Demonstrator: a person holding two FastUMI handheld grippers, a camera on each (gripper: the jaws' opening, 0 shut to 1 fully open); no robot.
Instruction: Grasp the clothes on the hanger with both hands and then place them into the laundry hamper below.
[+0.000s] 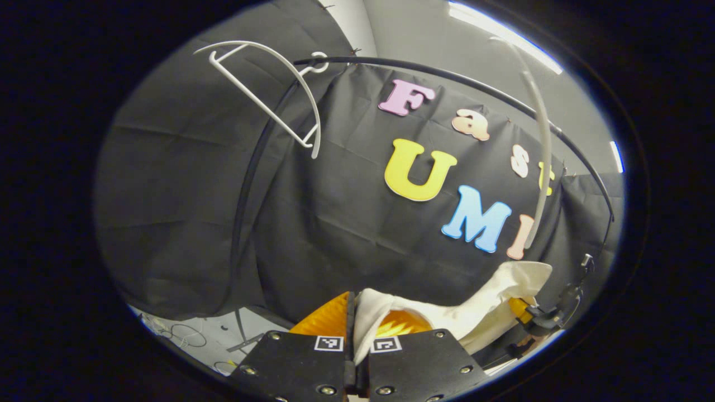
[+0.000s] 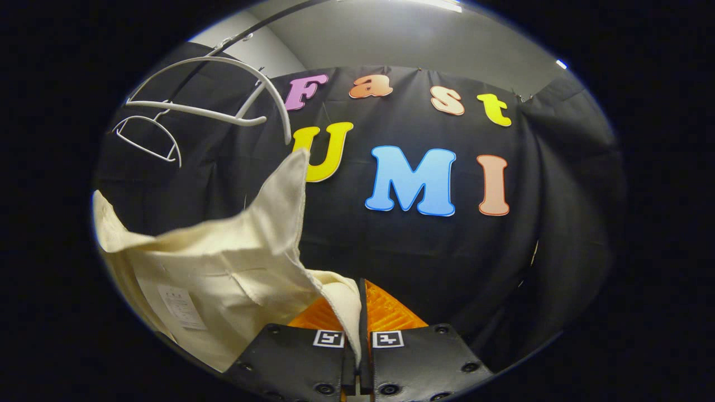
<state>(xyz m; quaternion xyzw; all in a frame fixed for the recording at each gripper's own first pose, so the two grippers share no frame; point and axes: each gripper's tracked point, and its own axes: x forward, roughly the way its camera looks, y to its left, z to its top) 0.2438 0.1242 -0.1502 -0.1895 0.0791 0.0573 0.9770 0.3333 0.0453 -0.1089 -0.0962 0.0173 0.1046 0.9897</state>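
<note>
Left gripper view has the left gripper [image 1: 353,329] clamped on the cream garment [image 1: 491,304], and the right gripper [image 2: 360,318] pinches its other edge, cloth off the white hanger [image 2: 212,95] on the rail [image 1: 447,75]. Looks like the carry step; next it's lowering into the hamper, wherever that sits. Black cloth wall behind, ceiling lights above.

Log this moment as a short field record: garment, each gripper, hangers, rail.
garment: cream cloth garment, off the hangers, stretched between the two grippers
left gripper: left gripper, fingers closed with an edge of the garment pinched between them
right gripper: right gripper, fingers closed on another edge of the garment
near hanger: white hanger, bare, hanging on the rail
far hanger: second white hanger, bare, farther along
rail: dark rail running in front of the black cloth wall
hamper: cannot tell where it is
</note>
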